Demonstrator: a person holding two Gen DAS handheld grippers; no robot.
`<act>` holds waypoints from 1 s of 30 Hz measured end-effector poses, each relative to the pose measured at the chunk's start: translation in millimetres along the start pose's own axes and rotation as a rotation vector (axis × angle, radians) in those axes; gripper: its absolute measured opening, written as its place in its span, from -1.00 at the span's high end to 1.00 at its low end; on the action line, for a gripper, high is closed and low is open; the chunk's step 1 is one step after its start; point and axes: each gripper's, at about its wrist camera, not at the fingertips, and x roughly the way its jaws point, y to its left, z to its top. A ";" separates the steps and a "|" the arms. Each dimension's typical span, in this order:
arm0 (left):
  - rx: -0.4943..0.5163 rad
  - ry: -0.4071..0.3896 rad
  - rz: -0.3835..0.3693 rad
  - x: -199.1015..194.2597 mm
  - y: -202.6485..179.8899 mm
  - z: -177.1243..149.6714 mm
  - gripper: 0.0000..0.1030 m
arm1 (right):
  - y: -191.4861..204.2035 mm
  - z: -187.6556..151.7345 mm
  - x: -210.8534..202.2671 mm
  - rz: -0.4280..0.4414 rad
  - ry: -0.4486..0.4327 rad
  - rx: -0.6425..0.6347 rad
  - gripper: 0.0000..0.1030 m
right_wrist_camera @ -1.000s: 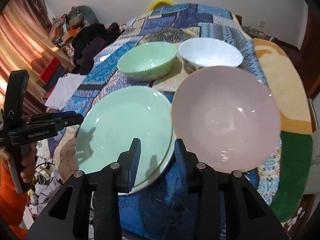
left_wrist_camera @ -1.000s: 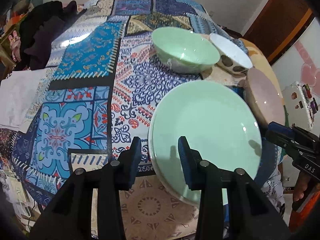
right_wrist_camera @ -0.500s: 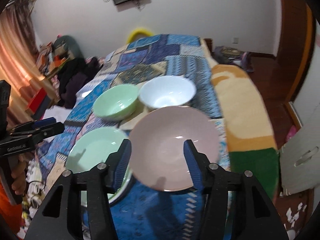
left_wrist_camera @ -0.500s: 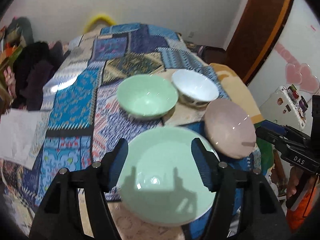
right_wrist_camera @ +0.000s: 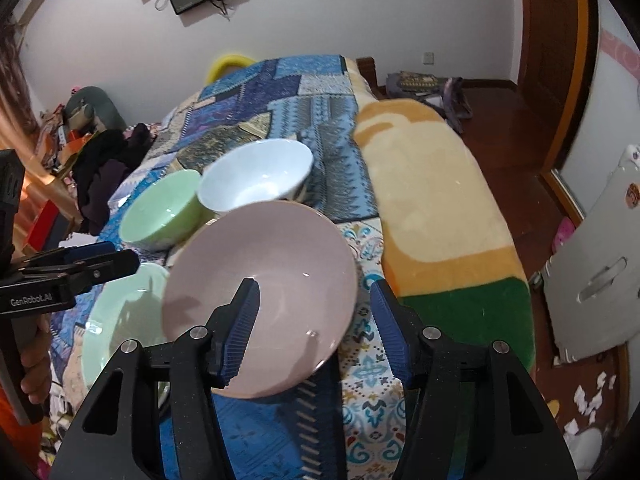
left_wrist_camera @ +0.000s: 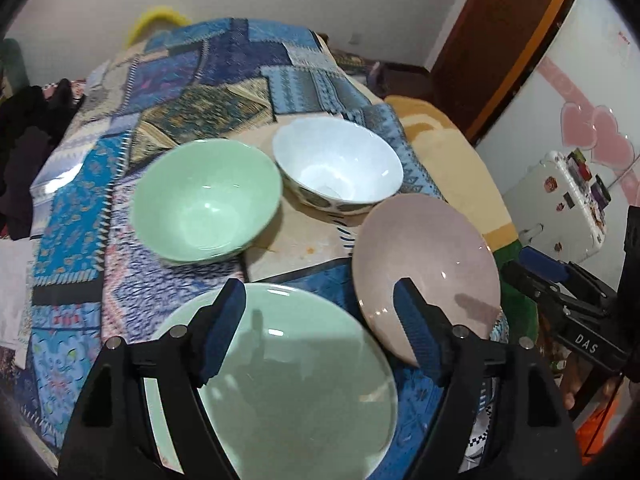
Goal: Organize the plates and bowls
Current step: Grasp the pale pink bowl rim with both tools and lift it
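Note:
On the patchwork-covered bed lie a green plate (left_wrist_camera: 292, 376), a pink plate (left_wrist_camera: 428, 264), a green bowl (left_wrist_camera: 206, 204) and a white bowl (left_wrist_camera: 340, 168). My left gripper (left_wrist_camera: 320, 328) is open and empty, above the green plate's far rim. My right gripper (right_wrist_camera: 314, 328) is open and empty, over the near right part of the pink plate (right_wrist_camera: 260, 296). The right wrist view also shows the green plate (right_wrist_camera: 120, 320), green bowl (right_wrist_camera: 160, 212) and white bowl (right_wrist_camera: 256, 180). Each gripper shows in the other's view, the right one (left_wrist_camera: 560, 288) and the left one (right_wrist_camera: 76, 264).
Dark clothes (right_wrist_camera: 104, 168) lie at the bed's left side. A yellow-green blanket (right_wrist_camera: 436, 208) covers the bed's right side. A white case (left_wrist_camera: 560, 204) and a grey panel (right_wrist_camera: 596, 272) stand on the wooden floor to the right. A door (left_wrist_camera: 500, 32) is behind.
Both grippers have opened wide and pulled back and up from the plates. The view now takes in more of the bed and room.

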 end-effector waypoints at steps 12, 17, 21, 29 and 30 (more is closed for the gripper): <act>0.030 0.106 -0.025 68.4 -16.7 8.6 -0.42 | -19.9 -10.9 32.9 0.021 0.058 0.084 -0.05; 0.036 0.139 -0.040 84.9 -17.3 9.3 -0.03 | -19.1 -14.7 38.5 0.047 0.066 0.092 0.13; 0.048 0.147 -0.051 90.5 -19.7 7.9 0.33 | -21.7 -16.7 43.5 0.083 0.087 0.114 0.47; 0.107 0.139 -0.061 88.1 -30.9 5.1 0.68 | -20.8 -20.1 45.1 0.118 0.108 0.146 0.71; 0.106 0.141 -0.059 88.0 -30.7 5.4 0.68 | -20.6 -19.9 44.1 0.117 0.109 0.150 0.71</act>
